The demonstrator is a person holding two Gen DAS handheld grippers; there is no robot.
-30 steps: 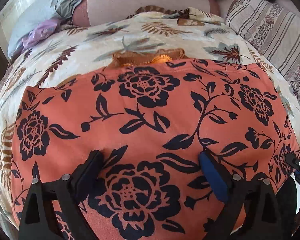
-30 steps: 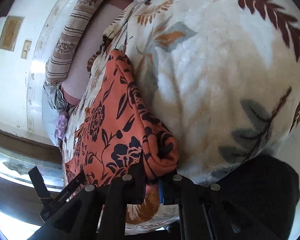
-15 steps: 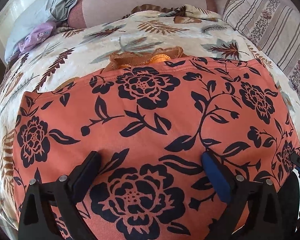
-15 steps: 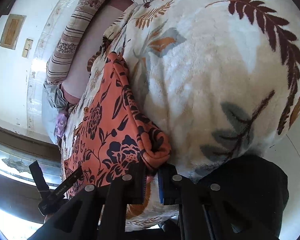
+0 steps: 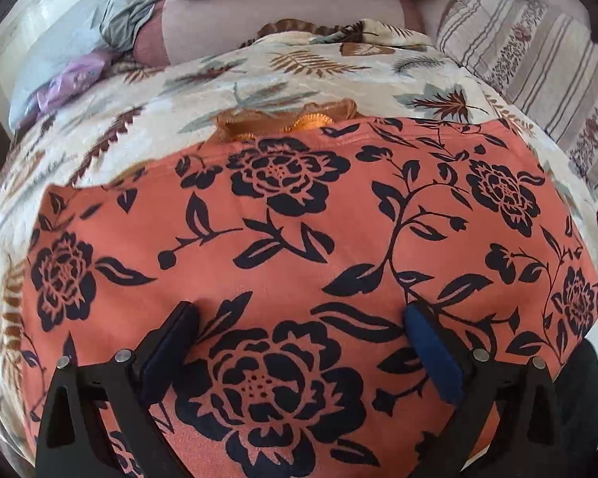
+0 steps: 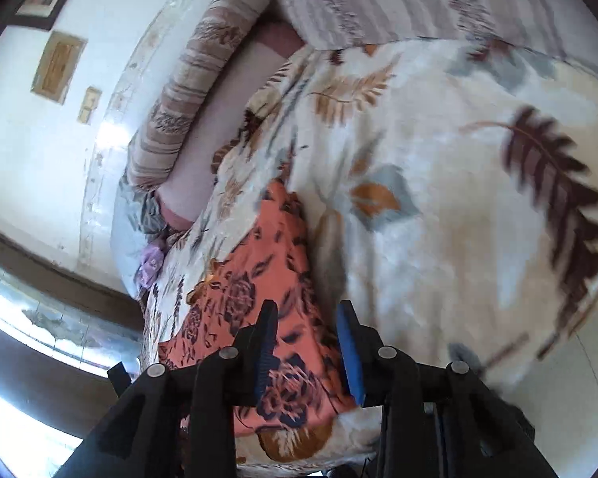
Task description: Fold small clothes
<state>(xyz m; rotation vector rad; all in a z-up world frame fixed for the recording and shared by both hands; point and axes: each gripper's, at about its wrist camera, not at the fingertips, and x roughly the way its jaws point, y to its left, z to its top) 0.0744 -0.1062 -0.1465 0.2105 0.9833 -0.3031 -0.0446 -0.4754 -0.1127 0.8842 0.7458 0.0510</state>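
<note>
Orange floral garment, one, lies under left gripper's wide jaws and right gripper's opening, empty jaws.

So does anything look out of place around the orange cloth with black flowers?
An orange frilly fabric peeks out from under the far edge of the orange black-flowered cloth, bunched on the leaf-patterned blanket.

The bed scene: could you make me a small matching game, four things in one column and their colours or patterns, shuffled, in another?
Things:
1. garment
2. blanket
3. cushion
4. bundle

Looks:
A. cream with striped bands
B. orange with dark flowers
C. pale purple
D. cream with leaf prints

Pairs: 1-B, 2-D, 3-A, 4-C
</note>
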